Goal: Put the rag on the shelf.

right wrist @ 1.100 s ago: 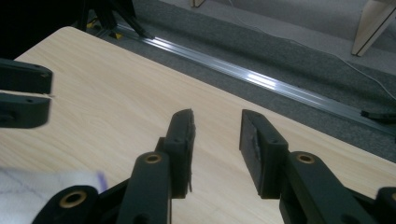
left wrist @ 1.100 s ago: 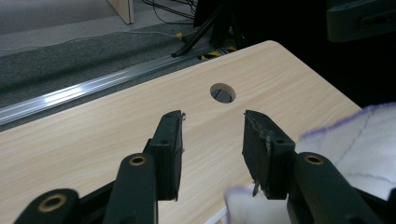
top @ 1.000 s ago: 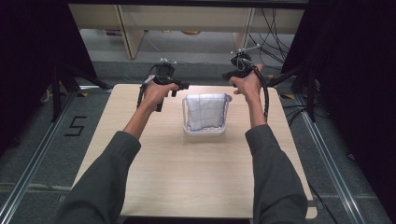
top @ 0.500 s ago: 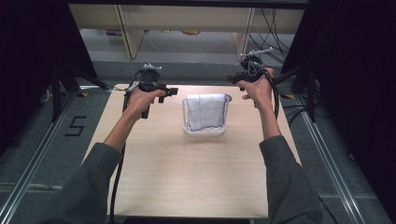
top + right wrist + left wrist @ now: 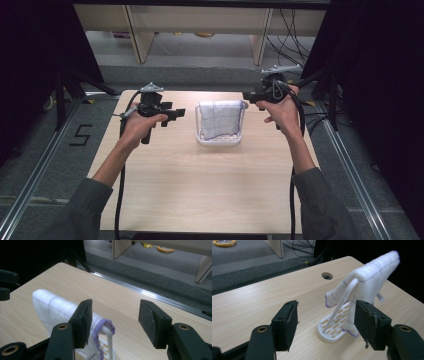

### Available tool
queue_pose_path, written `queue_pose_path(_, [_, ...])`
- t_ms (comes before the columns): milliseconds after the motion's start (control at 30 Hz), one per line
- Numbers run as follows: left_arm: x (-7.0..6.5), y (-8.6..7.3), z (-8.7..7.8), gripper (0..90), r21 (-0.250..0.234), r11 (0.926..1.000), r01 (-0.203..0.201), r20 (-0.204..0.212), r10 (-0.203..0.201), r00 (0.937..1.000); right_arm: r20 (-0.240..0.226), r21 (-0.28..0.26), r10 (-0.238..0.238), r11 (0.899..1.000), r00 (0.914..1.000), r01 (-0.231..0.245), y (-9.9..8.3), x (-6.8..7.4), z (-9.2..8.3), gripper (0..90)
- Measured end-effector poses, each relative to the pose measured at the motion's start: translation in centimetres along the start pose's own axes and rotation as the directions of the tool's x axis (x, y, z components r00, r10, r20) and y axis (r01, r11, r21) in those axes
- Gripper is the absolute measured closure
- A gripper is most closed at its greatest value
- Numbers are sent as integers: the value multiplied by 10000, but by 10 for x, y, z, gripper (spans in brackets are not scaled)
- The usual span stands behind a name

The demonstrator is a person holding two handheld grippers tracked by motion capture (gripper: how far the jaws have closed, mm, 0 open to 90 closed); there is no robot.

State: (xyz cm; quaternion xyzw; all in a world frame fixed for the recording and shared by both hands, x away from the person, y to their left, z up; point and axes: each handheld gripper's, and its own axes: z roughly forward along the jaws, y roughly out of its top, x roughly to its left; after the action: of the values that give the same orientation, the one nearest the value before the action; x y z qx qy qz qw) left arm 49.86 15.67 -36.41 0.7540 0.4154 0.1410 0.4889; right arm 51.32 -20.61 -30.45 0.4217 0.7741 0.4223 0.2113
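left claw (image 5: 175,113): I've got it released, jaws have just been opening, nothing between the pads; in the left gripper view (image 5: 325,326) only bare worktop sits in the gap.
right claw (image 5: 248,96): released too, jaws just been opening, gap empty; see right gripper view (image 5: 113,322).
towel (image 5: 220,119): white cloth with purple grid lines and purple hem, draped over the white rack (image 5: 219,140); it sits between my two claws, near each, touching neither. From the left claw it's ahead and off toward the right jaw (image 5: 367,277); from the right claw it's ahead, low, toward the left jaw (image 5: 53,306).
rack: upright wire hoop on a slotted base, standing on the worktop (image 5: 200,190), apart from both claws.
step, my guess: both claws backed off to either side of the hung towel; could be a release just done or a fresh approach, can't say which.
risk 1: towel hangs loose over a thin hoop, so a sideways brush from either claw could drag it off.
risk 2: rack looks light; a jaw catching the hoop would likely tip or slide it.
risk 3: pinching one layer only, so the cloth unfolds when lifted.
risk 4: trailing cable (image 5: 120,200) on the left arm could snag at the worktop edge.
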Motion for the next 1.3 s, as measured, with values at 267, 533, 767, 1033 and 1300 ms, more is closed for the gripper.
queue_pose_path(267, [-15,-20,-13,333,-209,9997,-136,542,147,9984,-406,-305,-45,9995,9992,33,-14,15,-16,410])
queue_pose_path(533, [-24,-35,-19,307,-191,9996,-203,753,217,9969,-520,-519,-167,9986,9985,140,-30,26,-22,401])
queue_pose_path(767, [-34,-50,-24,255,-303,9988,-372,953,400,9946,-791,-672,-23,9977,9969,-31,-50,31,-19,384])
queue_pose_path(1033, [-42,-61,-28,239,-234,9979,-608,1031,629,9927,-894,-645,166,9977,9959,-224,-68,36,-18,358])
queue_pose_path(1300, [-47,-73,-28,232,-198,9977,-641,1114,660,9916,-1059,-588,167,9980,9942,-230,-83,44,-17,341])
